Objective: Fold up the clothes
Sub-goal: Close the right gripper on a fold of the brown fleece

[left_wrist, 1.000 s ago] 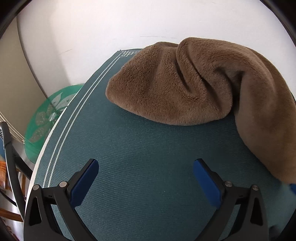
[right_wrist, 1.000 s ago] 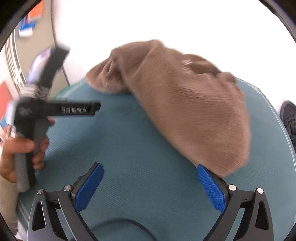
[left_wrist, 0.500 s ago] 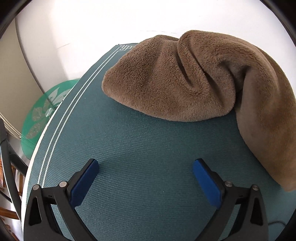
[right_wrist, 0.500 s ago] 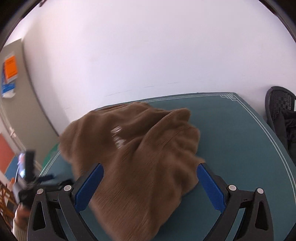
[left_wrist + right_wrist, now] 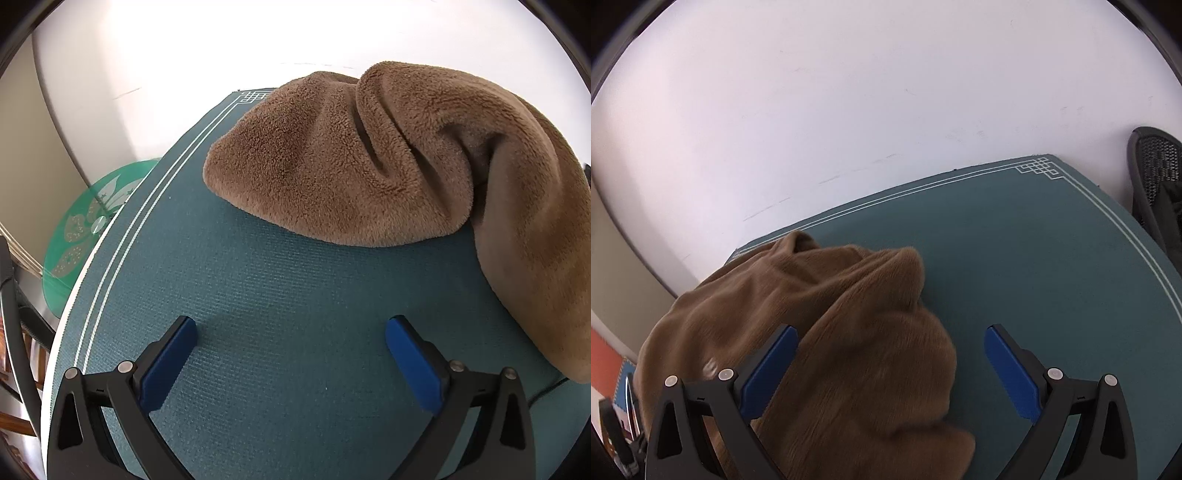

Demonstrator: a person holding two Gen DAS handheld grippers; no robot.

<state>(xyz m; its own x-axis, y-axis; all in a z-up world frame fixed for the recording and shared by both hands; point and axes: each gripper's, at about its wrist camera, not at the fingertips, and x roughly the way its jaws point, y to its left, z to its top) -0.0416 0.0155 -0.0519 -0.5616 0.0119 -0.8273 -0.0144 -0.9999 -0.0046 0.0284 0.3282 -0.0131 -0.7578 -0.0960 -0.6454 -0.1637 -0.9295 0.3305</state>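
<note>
Brown fleece garment lies bunched on the teal mat, toward its far left corner near the white wall. My left gripper hovers over bare mat short of the heap, fingers spread wide, holding nothing. My right gripper is also spread, empty, with the fleece bulging between its blue pads.
</note>
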